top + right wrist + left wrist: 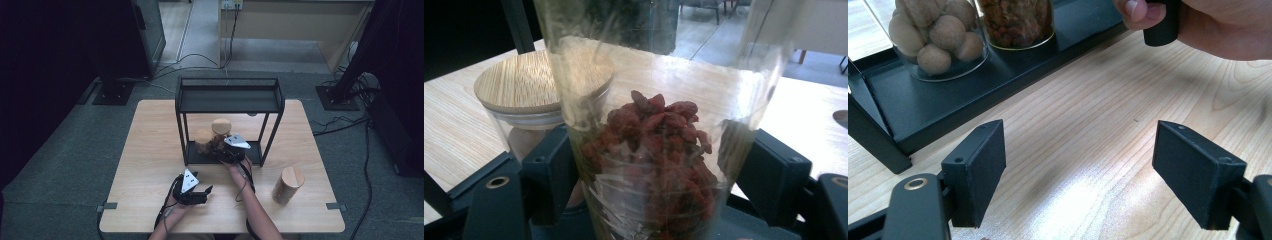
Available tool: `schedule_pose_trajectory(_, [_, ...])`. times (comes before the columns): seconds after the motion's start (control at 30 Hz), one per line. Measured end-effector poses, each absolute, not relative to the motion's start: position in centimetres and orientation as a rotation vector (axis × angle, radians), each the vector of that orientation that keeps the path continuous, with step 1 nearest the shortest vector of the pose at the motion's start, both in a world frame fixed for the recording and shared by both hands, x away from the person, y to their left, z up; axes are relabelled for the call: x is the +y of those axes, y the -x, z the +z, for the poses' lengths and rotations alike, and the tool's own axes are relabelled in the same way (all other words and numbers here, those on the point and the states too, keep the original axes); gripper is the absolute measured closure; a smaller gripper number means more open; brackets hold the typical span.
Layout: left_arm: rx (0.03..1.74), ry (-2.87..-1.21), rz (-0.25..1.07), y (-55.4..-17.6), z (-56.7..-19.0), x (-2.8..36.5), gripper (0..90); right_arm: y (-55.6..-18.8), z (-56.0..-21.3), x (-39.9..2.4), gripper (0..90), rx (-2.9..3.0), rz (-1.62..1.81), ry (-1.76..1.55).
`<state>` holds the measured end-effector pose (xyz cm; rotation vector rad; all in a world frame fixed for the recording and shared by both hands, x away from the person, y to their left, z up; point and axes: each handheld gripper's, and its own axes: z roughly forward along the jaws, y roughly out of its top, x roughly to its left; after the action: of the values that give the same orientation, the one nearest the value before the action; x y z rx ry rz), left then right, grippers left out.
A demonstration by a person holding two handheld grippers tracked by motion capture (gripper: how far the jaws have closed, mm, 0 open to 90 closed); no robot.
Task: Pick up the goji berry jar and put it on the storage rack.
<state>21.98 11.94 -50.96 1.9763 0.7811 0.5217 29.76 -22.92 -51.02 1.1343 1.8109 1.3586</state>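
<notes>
Left tongs (1079, 175) sit nearest, empty and spread apart over bare counter (150, 150), in front of the black rack (229, 100). Right tongs (664, 175) reach into the rack's bottom tier with a jaw on each side of the clear jar of red dried berries (654, 145); the pads look to be against the glass, but I cannot tell whether they truly press it. That jar stands on the rack's lower shelf, right beside the jar of round nuts (935, 37) with its wooden lid (531, 80).

Risks: smooth glass may slip if the squeeze is loose. The neighbour jar is touching-close, so any sideways swing could knock it. Lifting too high would bump the rack's top tray; dragging forward could catch the shelf lip and tip the jar.

Count: two tongs, one rack with two tiers, two jars on the rack's lower shelf, and one more wood-lidded jar (288, 185) on the counter to the rack's right, three jars altogether.
</notes>
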Motion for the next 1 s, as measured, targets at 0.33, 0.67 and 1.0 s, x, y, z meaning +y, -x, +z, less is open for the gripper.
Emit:
schedule_pose_trajectory(0.33, [0.783, -1.978, 0.520, -22.0, -50.9, 11.9, 21.4, -29.3, -50.8, -23.3, 21.9, 1.821, 1.352, -1.148])
schedule_pose_trajectory(0.67, [0.790, -1.977, 0.516, -22.1, -50.9, 11.9, 21.4, -28.4, -50.7, -23.2, 22.0, 1.832, 1.325, -1.159])
schedule_pose_trajectory(1.0, [0.794, -1.977, 0.513, -22.1, -50.9, 11.9, 21.5, -27.8, -50.5, -23.8, 22.2, 1.838, 1.331, -1.175])
